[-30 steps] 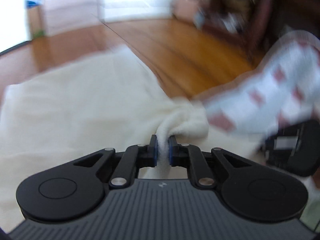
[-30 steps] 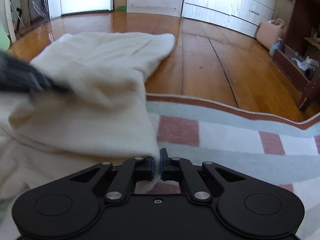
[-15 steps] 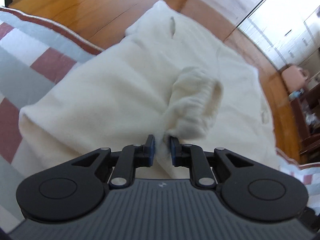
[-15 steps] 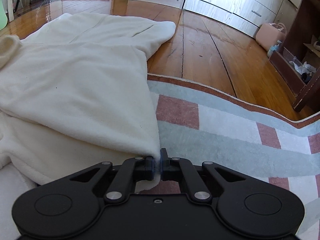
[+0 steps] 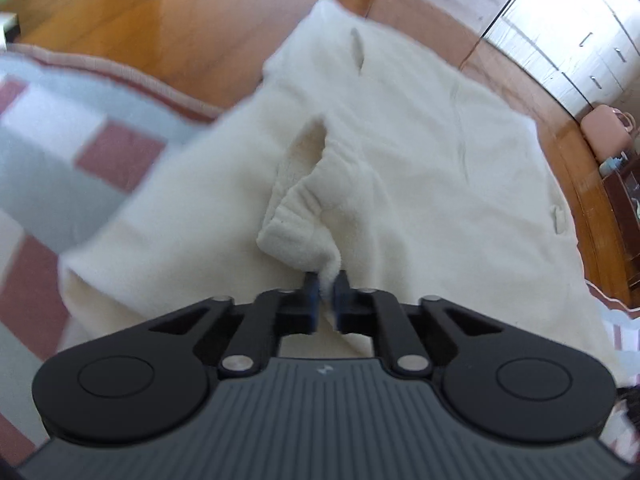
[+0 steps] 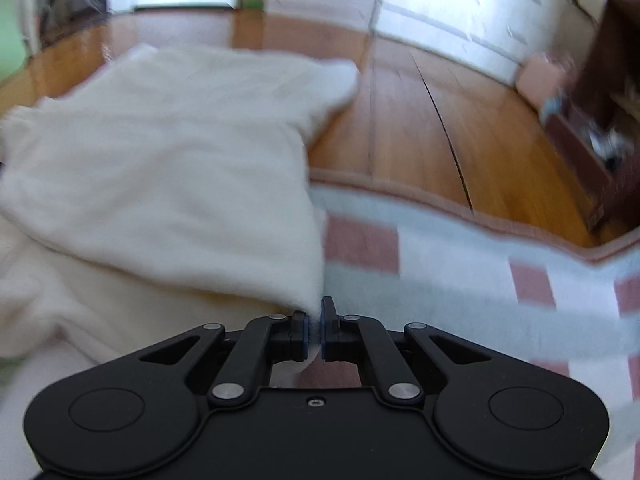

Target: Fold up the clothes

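A cream fleece garment (image 5: pixel 400 168) lies spread over a checked rug and the wooden floor. In the left wrist view my left gripper (image 5: pixel 327 296) is shut on a cuffed end of a sleeve (image 5: pixel 304 216), which is laid back over the garment's body. In the right wrist view the same cream garment (image 6: pixel 168 168) fills the left half. My right gripper (image 6: pixel 315 330) is shut on its near corner, at the rug's surface. Both views are blurred.
A rug with pale blue, white and dusty-red squares (image 6: pixel 460 272) lies under the near part of the garment; its edge (image 5: pixel 132 76) borders the wooden floor (image 6: pixel 408 128). White drawers (image 5: pixel 580 40), a pink bag (image 5: pixel 606 132) and dark wooden furniture (image 6: pixel 600 128) stand beyond.
My left gripper has swung across the garment with the sleeve end, laying it over the body. My right gripper has kept its hold on the corner and shifted slightly.
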